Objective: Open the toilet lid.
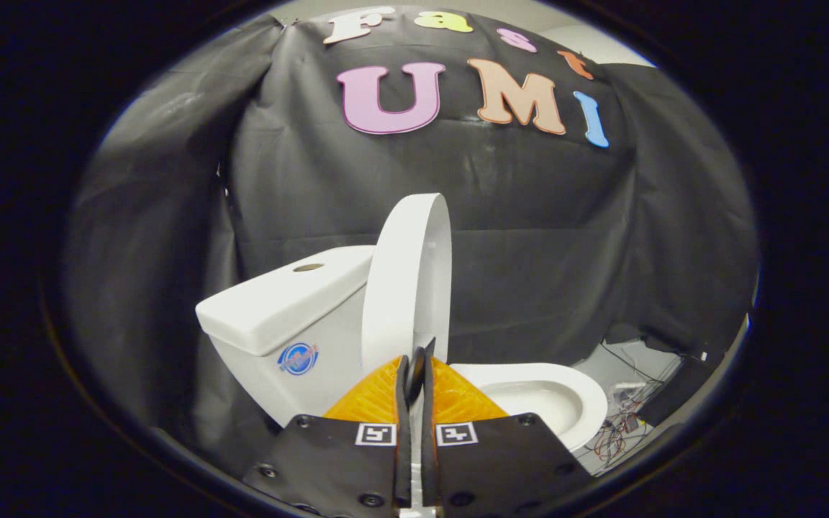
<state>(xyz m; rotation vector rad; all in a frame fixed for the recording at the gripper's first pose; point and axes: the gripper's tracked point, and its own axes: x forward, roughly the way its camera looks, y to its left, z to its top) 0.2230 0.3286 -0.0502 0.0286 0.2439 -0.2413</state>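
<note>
Right at the tips of the tongs (417, 363) stands the white oval plastic toilet lid (407, 277), raised on edge. Its lower rim drops down between the two fingers, which sit nearly together with only a thin slit between them. Whether both fingers actually press on the lid's edge cannot be told, since the contact spot is hidden behind the fingertips.

The lid is upright, its long axis running almost straight up from the tongs, with a slight lean toward the tank. Its thin edge faces the camera, so the lid shows as a narrow tall oval.

Just beside the lid, on the left, sits the white ceramic toilet tank (292, 306), with a round button on its top and a blue round sticker on its side. Right of the fingers lies the open white toilet bowl (551, 399). Beyond the bowl, a tangle of thin wires (619, 432) lies on the pale floor (627, 367), well apart from the tongs.
</note>
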